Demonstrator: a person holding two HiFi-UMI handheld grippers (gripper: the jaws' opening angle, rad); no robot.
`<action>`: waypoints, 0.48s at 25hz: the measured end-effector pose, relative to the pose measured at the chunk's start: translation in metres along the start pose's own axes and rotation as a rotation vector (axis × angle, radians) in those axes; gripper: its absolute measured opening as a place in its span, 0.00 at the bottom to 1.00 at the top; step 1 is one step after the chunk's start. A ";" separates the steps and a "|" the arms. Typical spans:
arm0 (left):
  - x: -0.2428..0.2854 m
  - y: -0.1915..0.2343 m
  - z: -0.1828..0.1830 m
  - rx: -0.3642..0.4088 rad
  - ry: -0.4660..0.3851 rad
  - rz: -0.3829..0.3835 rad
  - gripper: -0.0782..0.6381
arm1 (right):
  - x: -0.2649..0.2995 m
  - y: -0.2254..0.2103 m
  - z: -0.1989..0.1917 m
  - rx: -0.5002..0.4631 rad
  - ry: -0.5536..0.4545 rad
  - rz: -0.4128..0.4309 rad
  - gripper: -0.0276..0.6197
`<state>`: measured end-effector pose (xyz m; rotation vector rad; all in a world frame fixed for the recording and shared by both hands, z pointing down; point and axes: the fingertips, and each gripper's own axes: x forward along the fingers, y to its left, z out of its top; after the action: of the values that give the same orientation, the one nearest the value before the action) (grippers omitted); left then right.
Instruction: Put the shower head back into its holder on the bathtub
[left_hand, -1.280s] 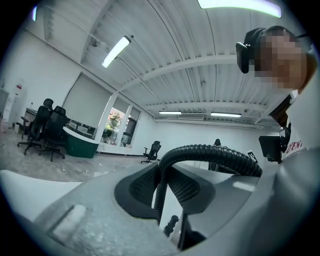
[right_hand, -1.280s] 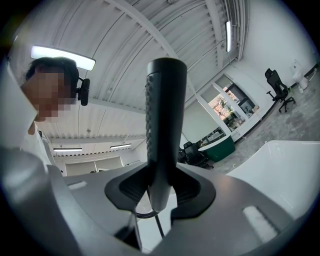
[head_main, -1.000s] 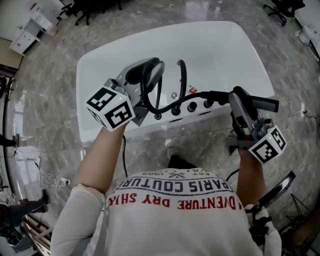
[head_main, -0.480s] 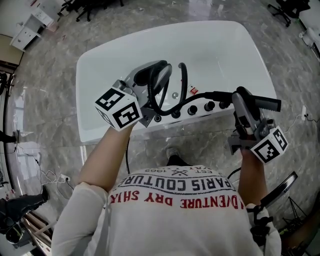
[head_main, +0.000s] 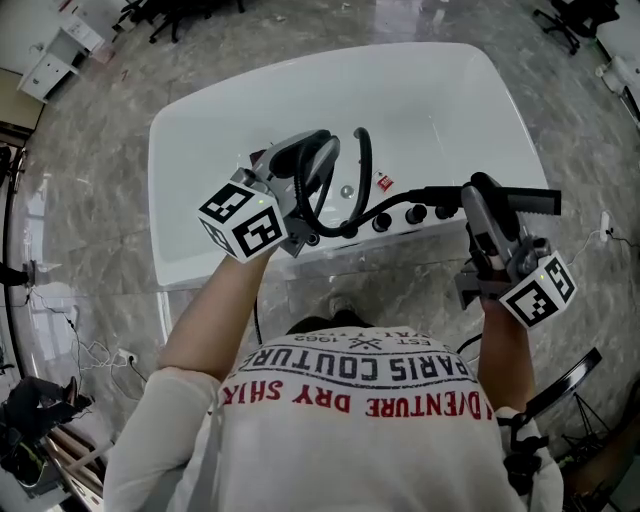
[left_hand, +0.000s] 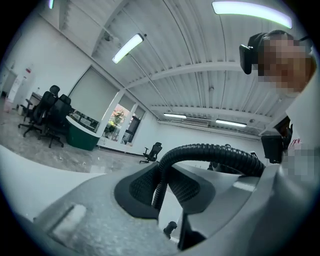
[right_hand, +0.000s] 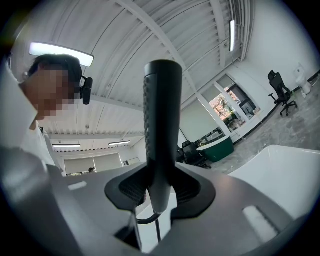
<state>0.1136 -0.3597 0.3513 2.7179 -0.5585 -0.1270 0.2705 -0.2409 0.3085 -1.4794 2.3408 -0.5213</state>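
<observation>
The right claw (right_hand: 159, 192) was clamped across the black shower head (right_hand: 161, 110), whose handle stood straight up between the pads in the right gripper view. From the head view, that claw (head_main: 484, 215) held the shower head (head_main: 520, 203) level over the near rim of the white bathtub (head_main: 440, 90). The shower head's long axis ran along the rim, from the right end of a row of knobs (head_main: 413, 213) out towards the tub's right corner. The left claw (left_hand: 167, 187) was closed on the ribbed black hose (left_hand: 215, 152), which looped up out of its pads and arched over to the right. In the head view the left claw (head_main: 305, 170) hung over the left part of the rim, with the hose (head_main: 365, 165) curving between the two claws. The holder could not be picked out among the rim fittings. It probably sat in that row, just below and left of the shower head. The right hand was the nearer and looked the one to seat it.
</observation>
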 end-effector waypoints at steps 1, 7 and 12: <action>-0.003 0.006 -0.005 -0.019 -0.003 0.014 0.20 | 0.000 0.000 -0.003 0.002 0.007 -0.001 0.25; -0.018 0.032 -0.030 -0.064 0.024 0.086 0.20 | 0.005 0.000 -0.018 0.027 0.042 -0.020 0.25; -0.026 0.046 -0.051 -0.076 0.070 0.119 0.20 | 0.006 0.002 -0.026 0.037 0.055 -0.033 0.25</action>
<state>0.0809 -0.3718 0.4156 2.5968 -0.6787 -0.0216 0.2545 -0.2424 0.3301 -1.5083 2.3384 -0.6176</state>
